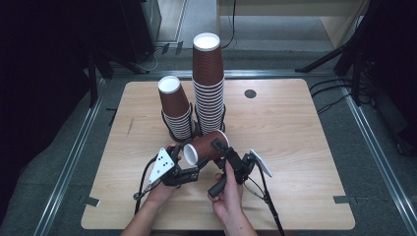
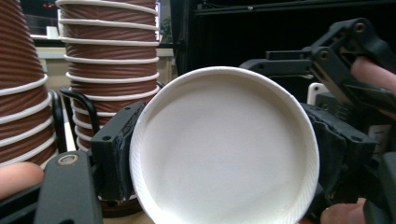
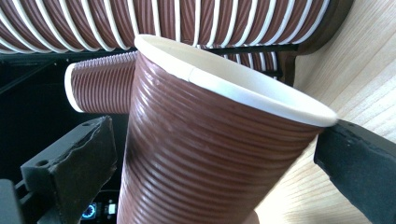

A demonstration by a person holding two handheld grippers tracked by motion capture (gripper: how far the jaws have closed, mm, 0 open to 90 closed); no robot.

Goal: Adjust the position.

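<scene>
While two hands are working near the front edge of the wooden table [image 1: 295,147], a single brown ribbed paper cup [image 1: 206,146] is lying on its side between them, above the table's middle front and just before two upside-down cup stacks. The left gripper [image 1: 183,158] is holding the cup's narrow base end, its jaws drawn in tight against it; the right gripper [image 1: 222,147] is meeting the wider rim end, with one jaw lying along the cup's wall.

Seen from the left gripper view, the cup's white round base [image 2: 224,149] is facing the camera with black pads pressing on both flanks, a detail the high view is hiding. That same view is also showing the right gripper [image 2: 336,84] beyond the cup.

From the right gripper view, the ribbed wall and white rim [image 3: 233,88] are sitting between the two black pads; the right pad is touching the rim, while whether the left pad is pressing is too hard to tell.

Behind, the shorter stack [image 1: 176,109] is leaning left beside the taller stack [image 1: 208,83], both standing in a black wire holder [image 1: 196,130] near the table's centre.
</scene>
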